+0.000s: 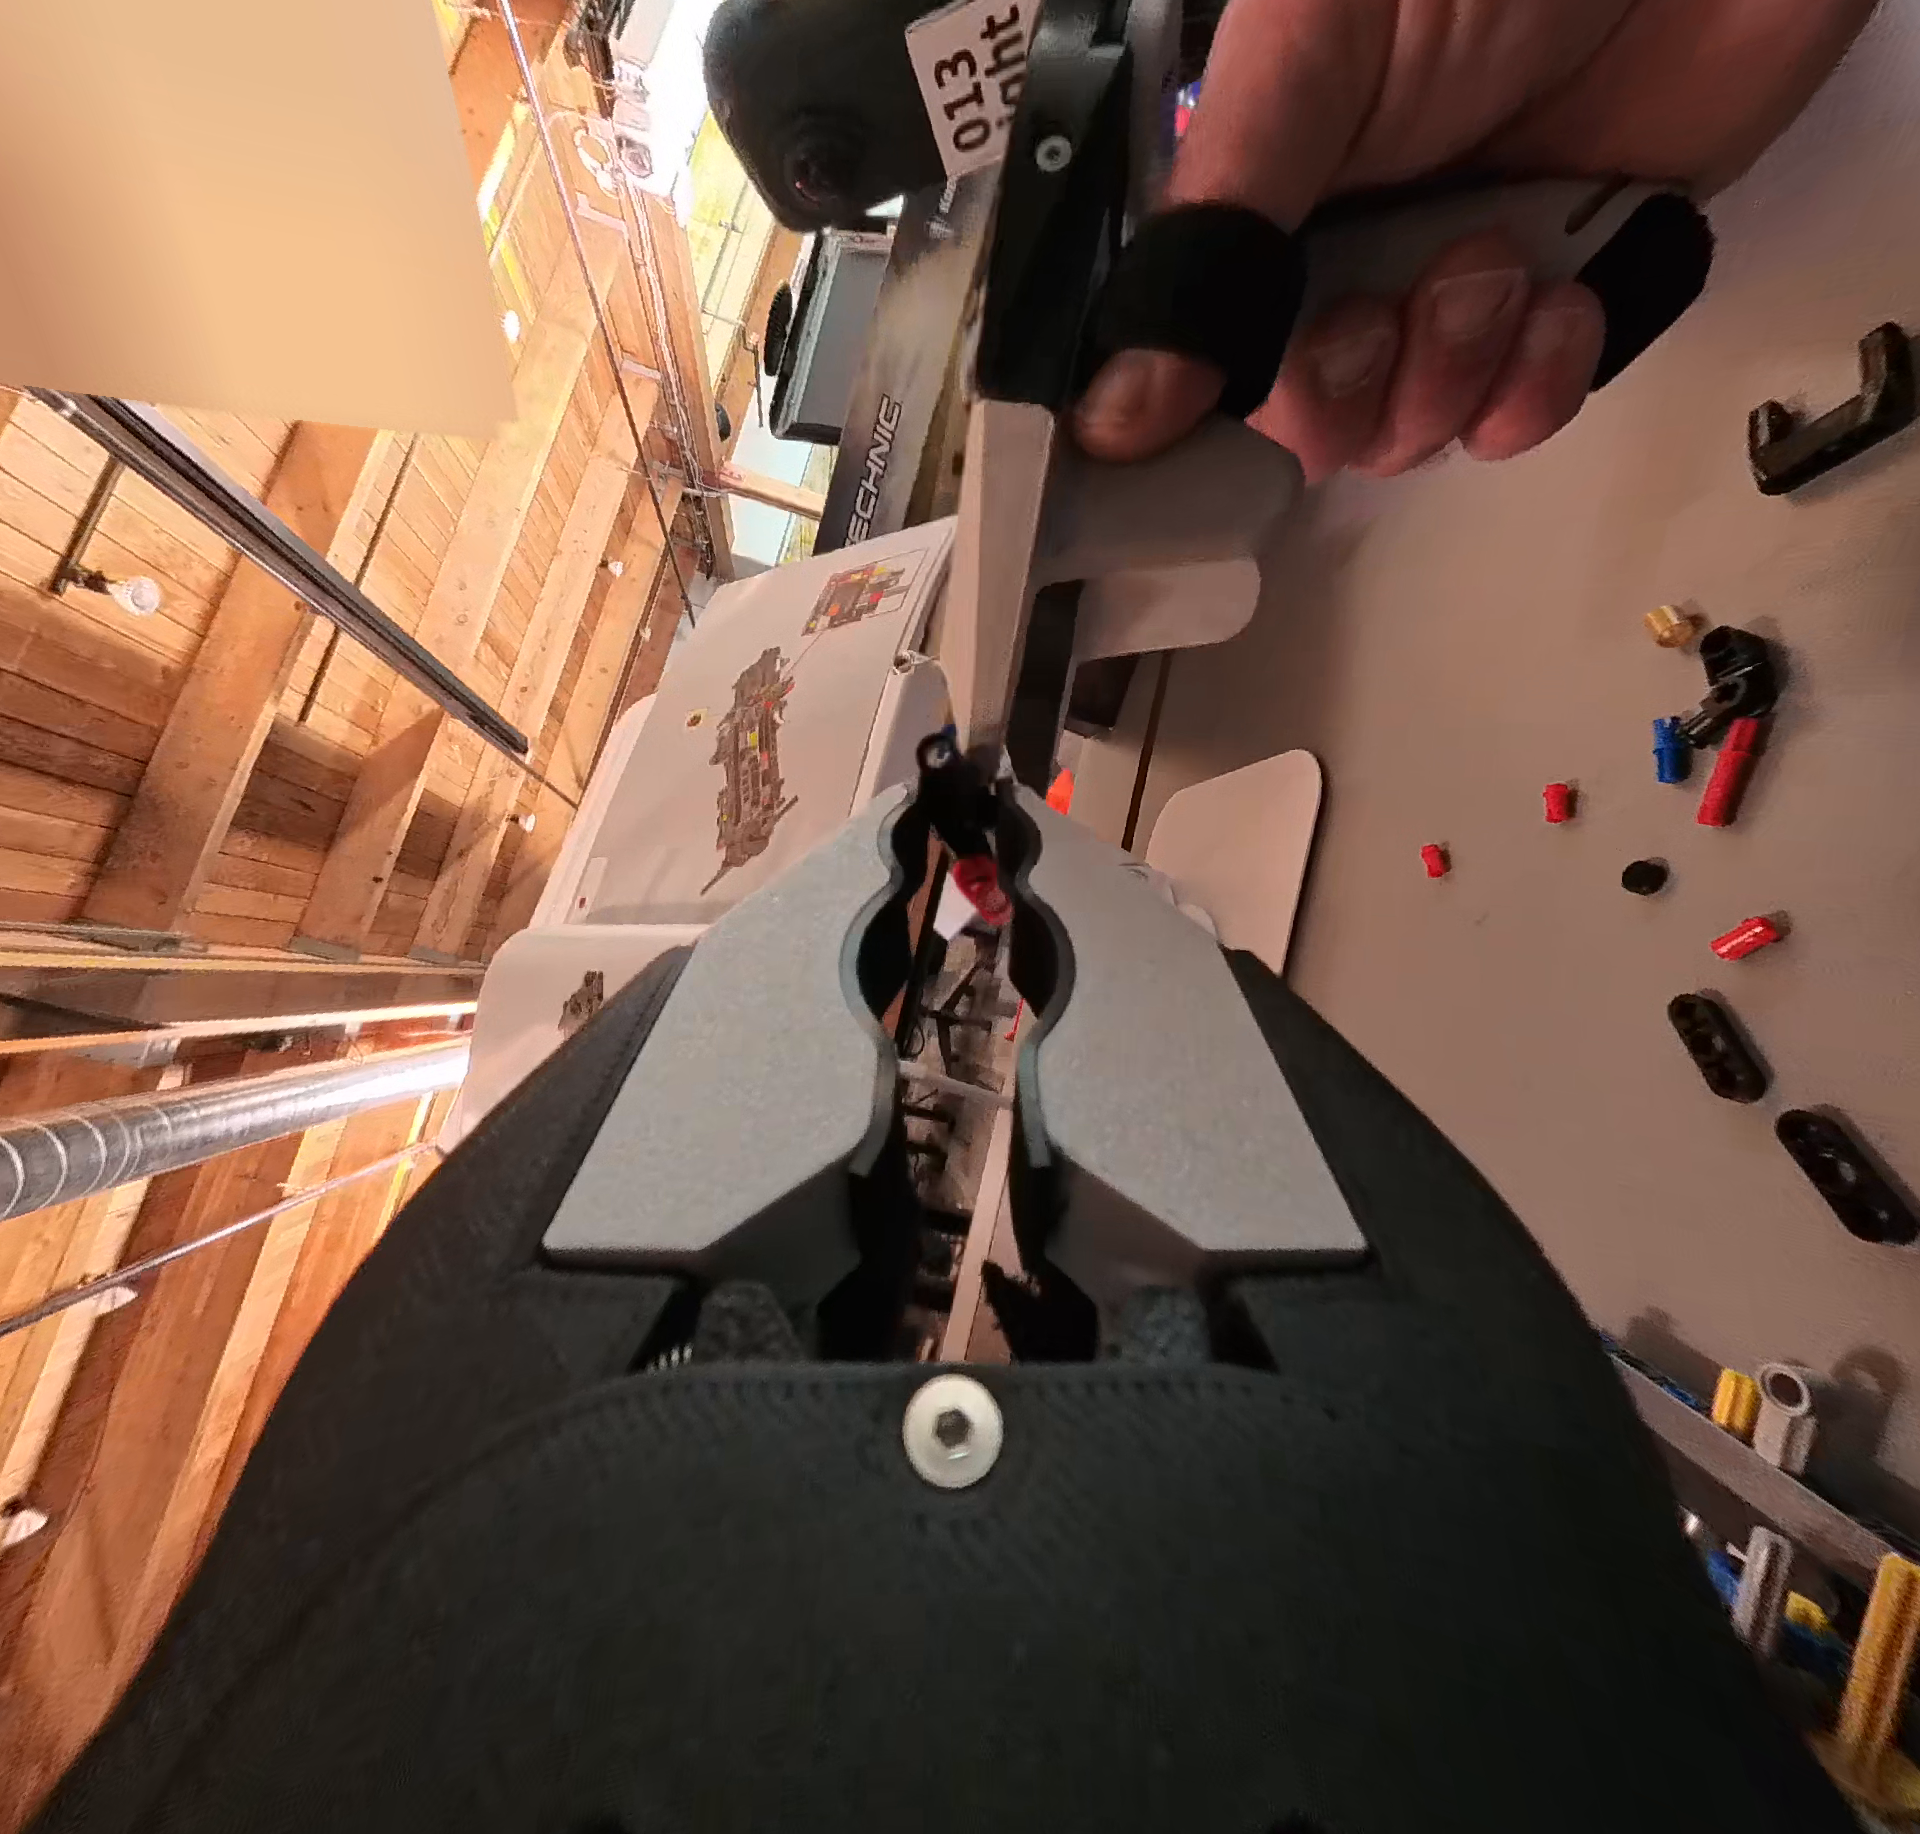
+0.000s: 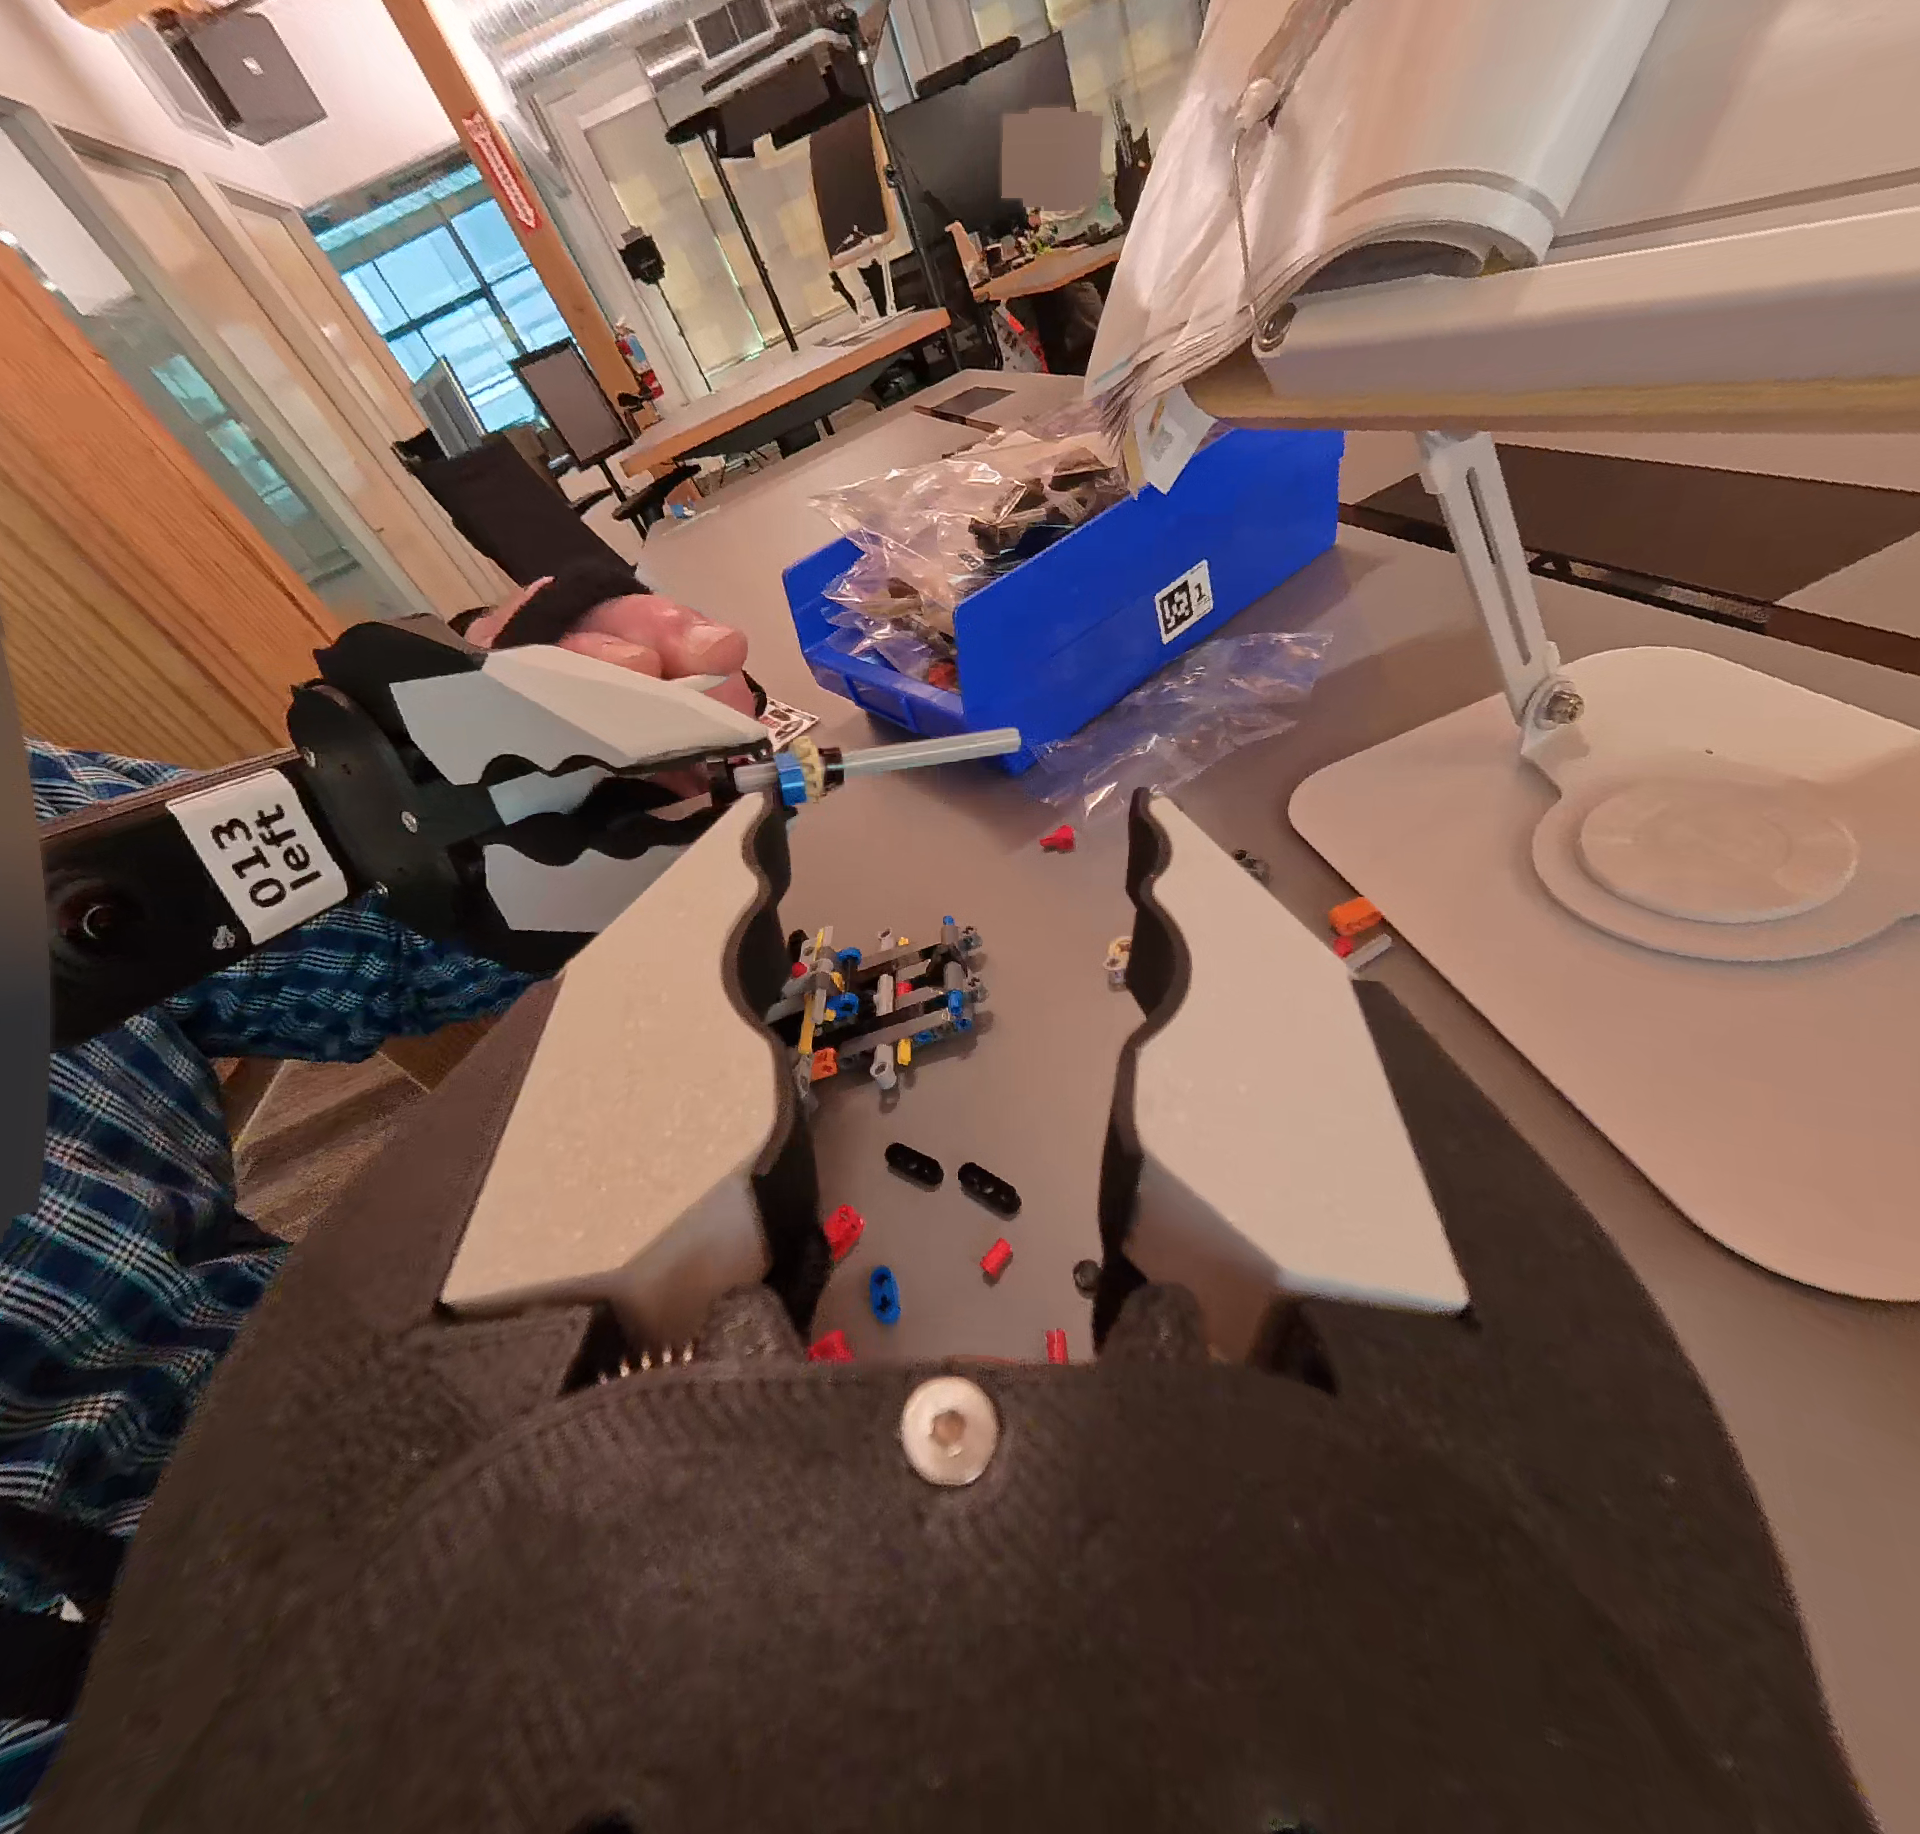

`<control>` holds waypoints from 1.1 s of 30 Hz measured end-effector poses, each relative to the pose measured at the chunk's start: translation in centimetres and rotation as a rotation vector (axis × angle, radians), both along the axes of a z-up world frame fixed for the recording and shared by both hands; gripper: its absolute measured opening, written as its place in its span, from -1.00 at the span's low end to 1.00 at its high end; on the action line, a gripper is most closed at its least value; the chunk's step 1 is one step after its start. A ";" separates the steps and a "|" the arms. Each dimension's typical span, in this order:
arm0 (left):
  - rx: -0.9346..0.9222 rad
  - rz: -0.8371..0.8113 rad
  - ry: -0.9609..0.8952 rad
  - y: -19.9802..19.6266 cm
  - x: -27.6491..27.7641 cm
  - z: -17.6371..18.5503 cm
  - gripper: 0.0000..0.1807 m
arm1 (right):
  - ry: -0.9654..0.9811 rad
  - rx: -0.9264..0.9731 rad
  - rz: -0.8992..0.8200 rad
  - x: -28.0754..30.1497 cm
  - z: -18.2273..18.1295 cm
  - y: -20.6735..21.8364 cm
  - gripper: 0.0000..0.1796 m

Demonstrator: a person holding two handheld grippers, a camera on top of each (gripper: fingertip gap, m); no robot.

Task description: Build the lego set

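Observation:
In the right wrist view my left gripper (image 2: 753, 756) comes in from the left, shut on a small axle assembly (image 2: 894, 754): a grey axle with a blue bush and a tan gear. In the left wrist view its fingertips (image 1: 961, 828) pinch a black and red end of this assembly (image 1: 977, 875). My right gripper (image 2: 953, 805) is open and empty, and the axle lies just past its left fingertip. A partial build (image 2: 883, 995) of grey, black, blue and yellow parts lies on the grey table (image 2: 966, 880) between the open fingers. A hand (image 1: 1455, 174) holds the right gripper.
Loose black links (image 2: 914, 1164), red pins (image 2: 995, 1256) and a blue piece (image 2: 883, 1294) lie near the build. A blue bin (image 2: 1070, 589) of bagged parts stands behind. A white stand (image 2: 1662, 901) holds the instruction booklet (image 2: 1351, 122) at right. More loose pieces (image 1: 1730, 771) and a parts tray (image 1: 1766, 1421) show in the left wrist view. Left tips and right tips are each some 20 centimeters from the partial build (image 2: 883, 995).

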State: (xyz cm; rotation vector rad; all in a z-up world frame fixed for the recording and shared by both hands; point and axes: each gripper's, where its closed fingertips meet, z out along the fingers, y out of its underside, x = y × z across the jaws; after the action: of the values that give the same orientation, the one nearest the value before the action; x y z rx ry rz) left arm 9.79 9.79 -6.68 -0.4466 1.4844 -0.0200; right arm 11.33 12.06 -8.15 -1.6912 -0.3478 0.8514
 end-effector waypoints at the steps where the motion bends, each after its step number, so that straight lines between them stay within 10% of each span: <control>1: 0.008 0.005 -0.002 0.0 0.0 0.0 -0.89 | 0.003 0.009 0.004 0.0 0.1 -0.1 -0.33; 33: 0.008 -0.023 0.007 -0.5 -0.2 0.0 -0.89 | 0.066 0.017 0.066 -0.5 1.0 -0.7 -0.38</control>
State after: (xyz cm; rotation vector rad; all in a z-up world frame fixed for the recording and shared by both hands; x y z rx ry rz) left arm 9.63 9.28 -6.65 -0.4240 1.4961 -0.0307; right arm 10.81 11.37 -7.19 -1.6392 -0.3663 0.9479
